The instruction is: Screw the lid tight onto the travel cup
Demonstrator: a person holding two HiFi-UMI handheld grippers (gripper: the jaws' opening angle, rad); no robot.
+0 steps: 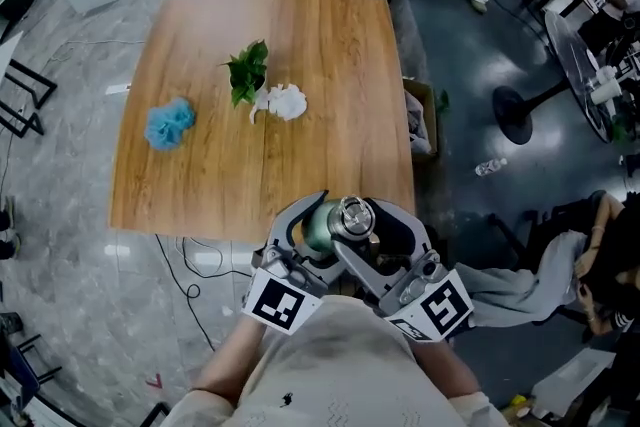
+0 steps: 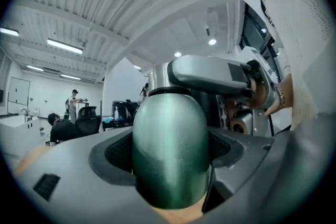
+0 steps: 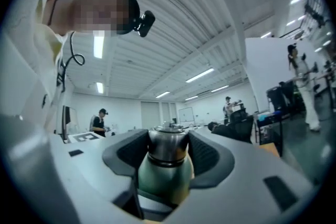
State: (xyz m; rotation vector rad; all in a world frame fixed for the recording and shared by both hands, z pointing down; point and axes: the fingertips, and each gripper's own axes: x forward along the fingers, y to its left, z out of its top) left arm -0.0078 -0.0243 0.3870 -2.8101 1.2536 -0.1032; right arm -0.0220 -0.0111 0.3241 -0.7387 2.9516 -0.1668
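A dark green travel cup (image 1: 316, 231) with a steel lid (image 1: 352, 215) is held up close to my chest, just off the wooden table's near edge. My left gripper (image 1: 302, 237) is shut on the cup's green body (image 2: 169, 149), which fills the space between its jaws in the left gripper view. My right gripper (image 1: 372, 235) is shut on the lid (image 3: 168, 145); in the right gripper view its dark pads press the lid's steel sides, with the green body (image 3: 161, 180) below. The steel lid (image 2: 159, 77) sits on top of the cup, with the right gripper's jaw (image 2: 210, 75) laid against it.
The wooden table (image 1: 330, 45) carries a green leafy sprig (image 1: 246, 70), a white crumpled thing (image 1: 285, 102) and a blue fluffy ball (image 1: 170, 123). A box (image 1: 421, 120) stands at the table's right side. Cables lie on the floor beneath. A seated person (image 1: 590, 260) is at the right.
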